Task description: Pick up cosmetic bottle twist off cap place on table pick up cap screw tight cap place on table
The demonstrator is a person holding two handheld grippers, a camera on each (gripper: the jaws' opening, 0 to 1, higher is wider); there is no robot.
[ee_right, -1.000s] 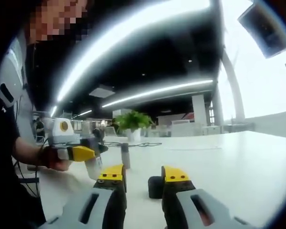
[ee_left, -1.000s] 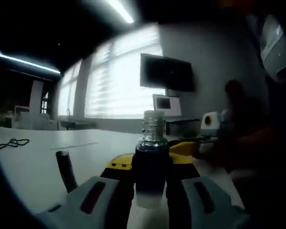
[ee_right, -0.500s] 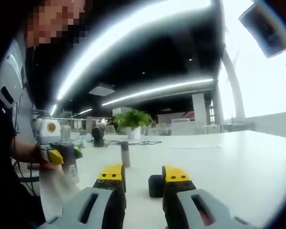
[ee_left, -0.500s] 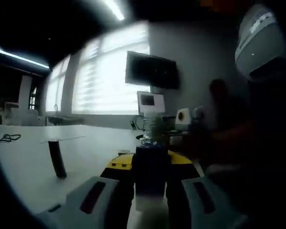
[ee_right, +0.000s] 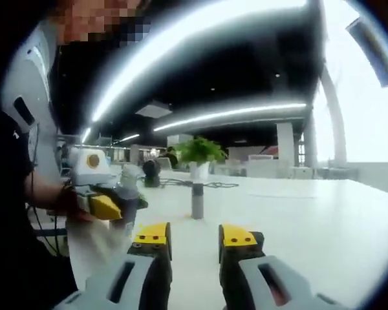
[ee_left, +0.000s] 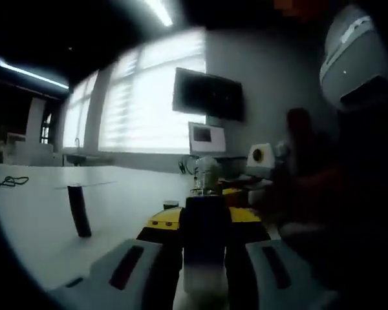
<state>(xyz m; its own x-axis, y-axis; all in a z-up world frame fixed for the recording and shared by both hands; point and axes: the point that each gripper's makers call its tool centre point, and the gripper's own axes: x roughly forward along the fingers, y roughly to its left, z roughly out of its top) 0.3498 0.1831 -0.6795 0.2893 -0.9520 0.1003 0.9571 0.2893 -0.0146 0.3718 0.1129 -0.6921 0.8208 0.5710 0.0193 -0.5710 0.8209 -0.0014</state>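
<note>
The left gripper (ee_left: 205,240) clamps the uncapped cosmetic bottle (ee_left: 205,219) by its dark body; its glass neck looks slippery, fragile. The right gripper (ee_right: 195,240) gapes empty.

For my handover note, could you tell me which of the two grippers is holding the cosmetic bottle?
The left gripper: the uncapped cosmetic bottle stands clamped between its jaws. The right gripper has nothing between its jaws.
</note>
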